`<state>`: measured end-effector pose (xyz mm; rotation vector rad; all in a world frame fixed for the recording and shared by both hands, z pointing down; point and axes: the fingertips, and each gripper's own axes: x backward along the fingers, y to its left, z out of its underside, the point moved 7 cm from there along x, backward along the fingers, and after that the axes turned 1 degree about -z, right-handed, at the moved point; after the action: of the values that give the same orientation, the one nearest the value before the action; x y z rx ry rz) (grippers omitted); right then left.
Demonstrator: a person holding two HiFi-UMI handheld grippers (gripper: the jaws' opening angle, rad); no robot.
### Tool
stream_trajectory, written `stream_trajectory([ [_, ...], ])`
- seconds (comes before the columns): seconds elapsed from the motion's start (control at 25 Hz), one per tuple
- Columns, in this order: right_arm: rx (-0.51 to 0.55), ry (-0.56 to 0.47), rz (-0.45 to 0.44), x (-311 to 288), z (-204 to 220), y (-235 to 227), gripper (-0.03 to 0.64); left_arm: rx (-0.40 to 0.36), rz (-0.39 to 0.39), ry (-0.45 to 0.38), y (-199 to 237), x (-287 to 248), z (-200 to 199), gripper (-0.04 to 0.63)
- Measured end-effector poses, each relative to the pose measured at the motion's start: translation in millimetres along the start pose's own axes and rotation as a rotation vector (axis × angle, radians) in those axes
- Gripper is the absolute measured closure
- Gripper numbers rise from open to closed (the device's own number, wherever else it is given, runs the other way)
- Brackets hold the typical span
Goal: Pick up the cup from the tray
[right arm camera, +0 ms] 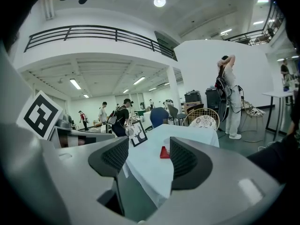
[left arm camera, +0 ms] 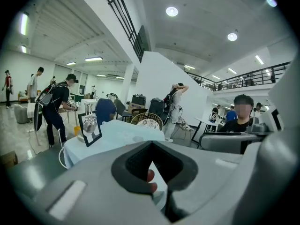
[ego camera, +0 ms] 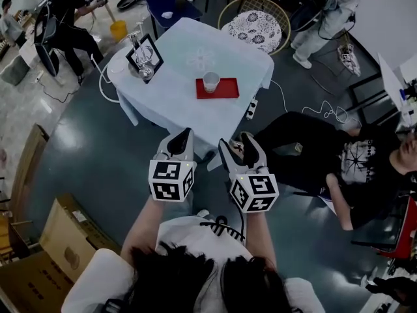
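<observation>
A white cup (ego camera: 210, 81) stands upright on a red tray (ego camera: 218, 89) on the white-clothed table (ego camera: 176, 90). Both grippers hover side by side short of the table's near edge, well away from the cup. My left gripper (ego camera: 184, 135) is shut with nothing in it; in the left gripper view (left arm camera: 153, 161) a sliver of the red tray (left arm camera: 150, 175) shows past its closed pads. My right gripper (ego camera: 238, 146) is open and empty. In the right gripper view (right arm camera: 149, 157) the tray (right arm camera: 164, 153) shows between the pads, with the cup mostly hidden behind the right pad.
A black picture frame (ego camera: 144, 56) with a metal ornament stands at the table's left end. A wicker chair (ego camera: 256, 25) is behind the table. A person in black (ego camera: 339, 155) sits on the floor to the right. Cardboard boxes (ego camera: 52, 240) lie at the lower left.
</observation>
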<state>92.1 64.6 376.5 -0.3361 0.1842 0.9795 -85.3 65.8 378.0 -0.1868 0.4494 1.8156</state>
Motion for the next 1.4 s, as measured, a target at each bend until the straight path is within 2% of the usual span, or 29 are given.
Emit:
stream_trajectory([
  [0.56, 0.024, -0.001, 0.060, -82.3, -25.2, 1.1, 0.271, -0.023, 0.065, 0.027, 57.1, -60.8, -32.7, 0.595],
  [0.96, 0.061, 0.024, 0.078, -139.6, -40.5, -15.3, 0.224, -0.014, 0.067, 0.043, 86.3, -110.0, -55.5, 0.595],
  [1.4, 0.073, 0.063, 0.067, -200.7, -44.6, -49.3, 0.198, -0.002, 0.044, 0.101, 102.0, -165.8, -57.2, 0.595],
])
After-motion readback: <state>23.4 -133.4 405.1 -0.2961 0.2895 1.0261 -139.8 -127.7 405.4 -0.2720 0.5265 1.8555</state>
